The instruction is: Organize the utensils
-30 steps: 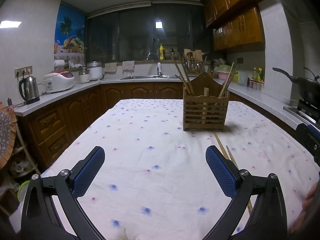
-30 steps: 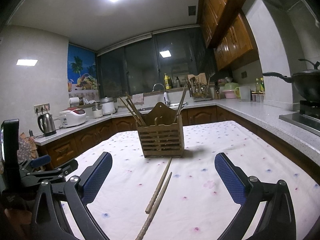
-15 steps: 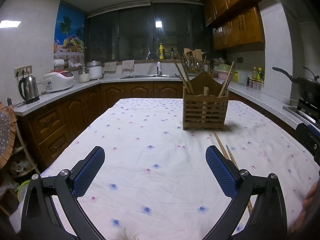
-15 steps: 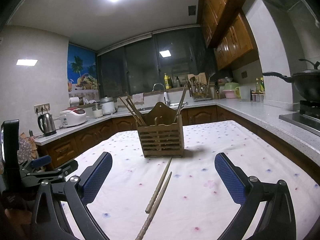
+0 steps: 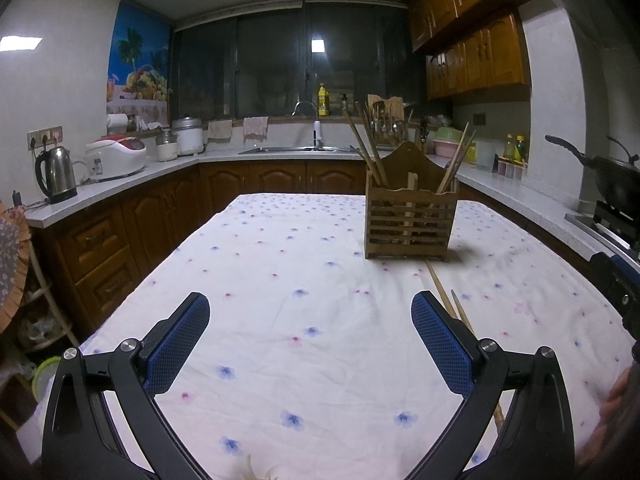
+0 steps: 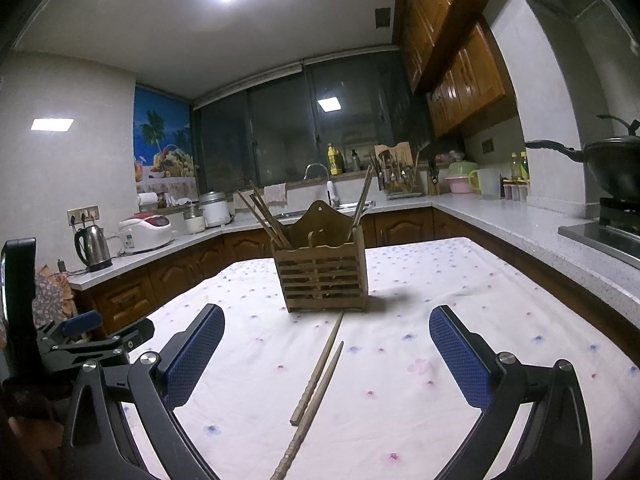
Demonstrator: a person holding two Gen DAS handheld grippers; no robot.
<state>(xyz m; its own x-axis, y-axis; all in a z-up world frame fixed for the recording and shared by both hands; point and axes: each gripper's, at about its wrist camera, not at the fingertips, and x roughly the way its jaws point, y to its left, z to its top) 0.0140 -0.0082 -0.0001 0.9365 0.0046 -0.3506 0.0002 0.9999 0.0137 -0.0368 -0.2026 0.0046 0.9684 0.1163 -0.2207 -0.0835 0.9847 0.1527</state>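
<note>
A slatted wooden utensil holder [image 5: 410,220] stands on the floral tablecloth [image 5: 280,280] with several chopsticks leaning in it; it also shows in the right wrist view [image 6: 324,276]. Two loose wooden chopsticks [image 6: 316,376] lie on the cloth in front of it, between the right gripper's fingers; in the left wrist view they [image 5: 444,296] run behind my right finger. My left gripper [image 5: 310,344] is open and empty above the cloth. My right gripper [image 6: 326,356] is open and empty, hovering over the loose chopsticks.
Kitchen counters [image 5: 120,184] ring the table, with a kettle [image 5: 56,174], rice cooker [image 5: 116,158] and sink [image 5: 296,148]. A wok [image 6: 612,168] sits on the stove at the right. The left gripper [image 6: 80,340] shows at the left edge of the right wrist view.
</note>
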